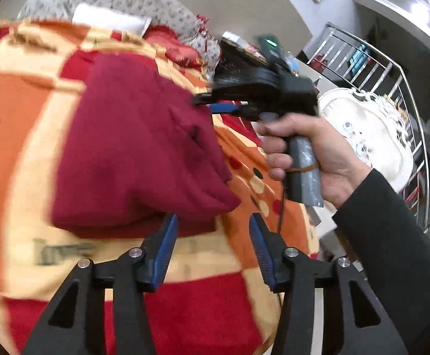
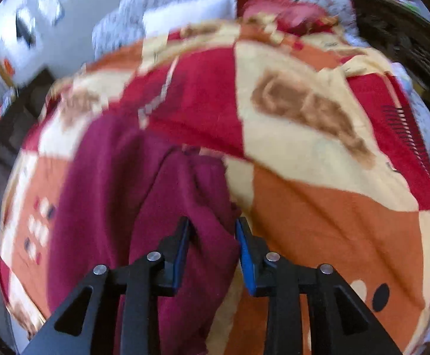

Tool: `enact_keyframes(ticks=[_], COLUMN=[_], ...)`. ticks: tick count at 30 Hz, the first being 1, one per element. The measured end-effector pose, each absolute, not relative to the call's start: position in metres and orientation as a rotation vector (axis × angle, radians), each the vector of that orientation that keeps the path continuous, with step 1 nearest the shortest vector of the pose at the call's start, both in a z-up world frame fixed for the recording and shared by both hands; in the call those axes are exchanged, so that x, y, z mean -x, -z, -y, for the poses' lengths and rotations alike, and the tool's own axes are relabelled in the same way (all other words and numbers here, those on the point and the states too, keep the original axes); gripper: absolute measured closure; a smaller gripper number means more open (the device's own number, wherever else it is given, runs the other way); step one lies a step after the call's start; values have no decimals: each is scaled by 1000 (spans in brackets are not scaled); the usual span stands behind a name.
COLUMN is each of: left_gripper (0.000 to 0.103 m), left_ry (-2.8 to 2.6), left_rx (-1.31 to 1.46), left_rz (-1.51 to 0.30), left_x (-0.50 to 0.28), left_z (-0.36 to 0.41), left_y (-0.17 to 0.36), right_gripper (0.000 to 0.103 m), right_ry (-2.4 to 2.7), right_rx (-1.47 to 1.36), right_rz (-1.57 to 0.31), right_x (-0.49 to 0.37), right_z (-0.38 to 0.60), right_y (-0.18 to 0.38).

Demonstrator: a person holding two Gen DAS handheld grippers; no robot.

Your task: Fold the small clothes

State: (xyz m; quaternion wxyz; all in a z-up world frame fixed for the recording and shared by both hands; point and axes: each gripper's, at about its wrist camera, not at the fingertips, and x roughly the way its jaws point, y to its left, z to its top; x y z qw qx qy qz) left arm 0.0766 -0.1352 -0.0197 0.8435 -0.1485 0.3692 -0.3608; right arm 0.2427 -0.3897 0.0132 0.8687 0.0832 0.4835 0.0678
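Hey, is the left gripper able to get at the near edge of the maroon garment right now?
Probably yes: the left gripper stands open right at the maroon garment edge on the blanket, nothing between.

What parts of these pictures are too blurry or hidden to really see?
- Left wrist view: the dark writing on the blanket is smeared by blur and cannot be read.
- Left wrist view: the right gripper is blurred, so whether it touches the maroon garment is unclear.
- Right wrist view: the garment's near end is covered by the gripper's fingers.
- Right wrist view: the room at left is blurred.
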Motion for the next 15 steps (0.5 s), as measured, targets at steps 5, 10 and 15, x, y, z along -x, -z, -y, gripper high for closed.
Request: enact_keyframes(ticks=[5, 10, 15], left_gripper=[55, 65, 65], left_ry=[690, 619, 617], left_rx=[182, 142, 166], left_rz=[-721, -775, -703], left_x=[-112, -140, -126], left_z=[103, 109, 104], left_y=[7, 39, 49], right_gripper=[69, 69, 72], right_ry=[-304, -576, -591], right_rx=[-119, 113, 33], right_rz=[-789, -721, -825], right_x=[-179, -117, -130], right_z=[374, 302, 272], right_y=[-64, -62, -24])
